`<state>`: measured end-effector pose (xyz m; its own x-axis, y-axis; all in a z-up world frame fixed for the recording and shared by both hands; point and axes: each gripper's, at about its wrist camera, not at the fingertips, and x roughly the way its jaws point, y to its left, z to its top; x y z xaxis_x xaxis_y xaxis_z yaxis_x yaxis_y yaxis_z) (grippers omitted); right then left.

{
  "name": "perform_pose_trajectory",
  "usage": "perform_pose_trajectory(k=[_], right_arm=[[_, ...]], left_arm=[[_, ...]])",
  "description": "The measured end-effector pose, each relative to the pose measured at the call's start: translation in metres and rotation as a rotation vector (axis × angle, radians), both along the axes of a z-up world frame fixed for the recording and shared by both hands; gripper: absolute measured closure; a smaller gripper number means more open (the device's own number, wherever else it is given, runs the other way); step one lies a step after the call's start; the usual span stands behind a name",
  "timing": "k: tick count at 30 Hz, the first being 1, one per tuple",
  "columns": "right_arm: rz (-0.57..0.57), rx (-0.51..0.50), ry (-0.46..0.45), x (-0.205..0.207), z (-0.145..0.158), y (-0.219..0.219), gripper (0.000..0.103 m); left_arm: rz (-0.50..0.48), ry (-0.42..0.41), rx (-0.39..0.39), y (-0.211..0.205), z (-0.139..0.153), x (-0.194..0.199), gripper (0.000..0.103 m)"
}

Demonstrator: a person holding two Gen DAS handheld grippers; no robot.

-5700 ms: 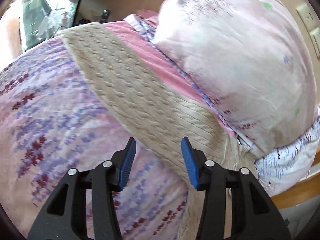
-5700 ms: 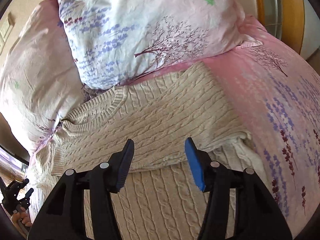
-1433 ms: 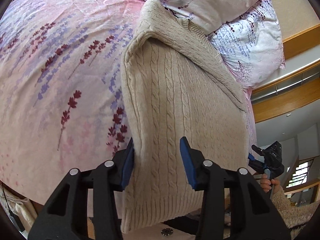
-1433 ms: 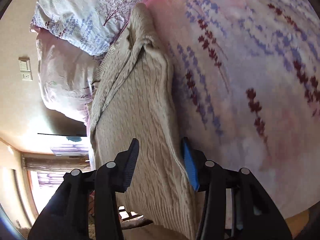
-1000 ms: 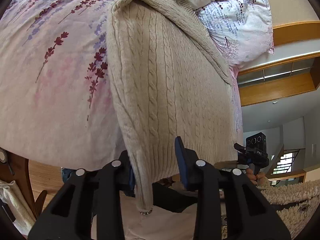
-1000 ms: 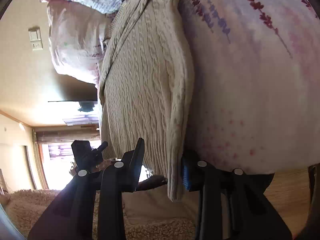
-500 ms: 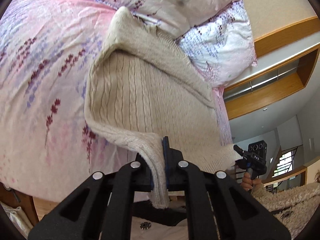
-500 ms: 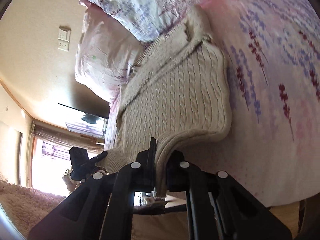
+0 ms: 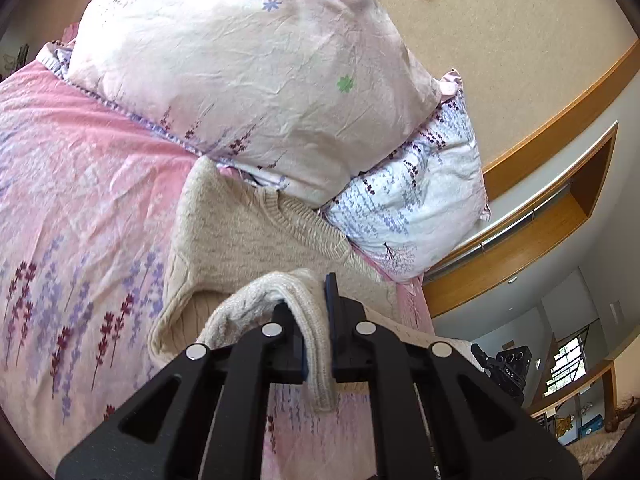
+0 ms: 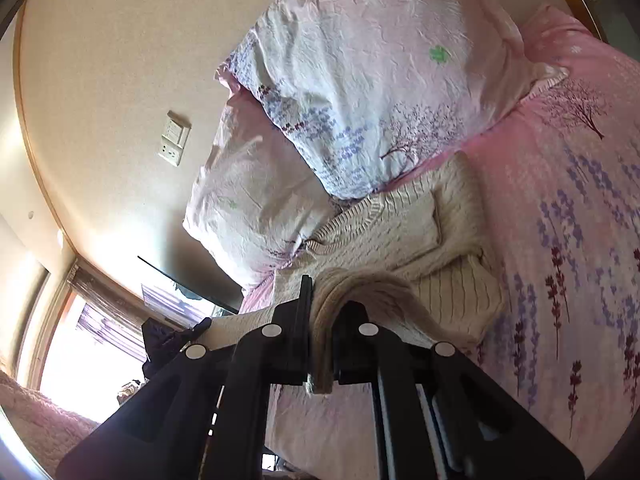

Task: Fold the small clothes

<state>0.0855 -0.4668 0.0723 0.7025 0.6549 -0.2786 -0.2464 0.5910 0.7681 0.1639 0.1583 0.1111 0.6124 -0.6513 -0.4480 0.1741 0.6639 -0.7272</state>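
The cream cable-knit sweater (image 9: 248,240) lies on the pink floral bedspread (image 9: 80,200) below the pillows (image 9: 248,68), its hem now lifted off the bed edge, where it hung a second ago; left gripper (image 9: 316,316) and right gripper (image 10: 322,312) both clamp it.

Each tool was matte black plastic: two angular arms with triangular cut-outs, joined by four round silver rivets. The left tool (image 9: 317,312) showed a blue pad edge at its inner finger. The right tool (image 10: 322,312) looked alike; a fuzzy pink sleeve (image 10: 36,424) lay at eight o'clock.
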Motion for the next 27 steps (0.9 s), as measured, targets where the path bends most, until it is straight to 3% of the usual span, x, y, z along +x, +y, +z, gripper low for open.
perform_pose_trajectory(k=[6, 11, 20, 27], right_arm=[[-0.026, -0.02, -0.049, 0.042, 0.016, 0.004, 0.095], [-0.062, -0.028, -0.041, 0.074, 0.01, 0.006, 0.095], [-0.166, -0.061, 0.206, 0.15, -0.049, 0.011, 0.095], [-0.227, -0.038, 0.362, 0.194, -0.079, 0.008, 0.095]], left_arm=[[0.005, -0.046, 0.046, -0.011, 0.012, 0.046, 0.097], [0.015, -0.025, 0.053, -0.015, 0.003, 0.079, 0.097], [0.064, 0.187, 0.072, -0.027, -0.071, 0.139, 0.097], [0.106, 0.279, 0.088, -0.034, -0.101, 0.174, 0.096]])
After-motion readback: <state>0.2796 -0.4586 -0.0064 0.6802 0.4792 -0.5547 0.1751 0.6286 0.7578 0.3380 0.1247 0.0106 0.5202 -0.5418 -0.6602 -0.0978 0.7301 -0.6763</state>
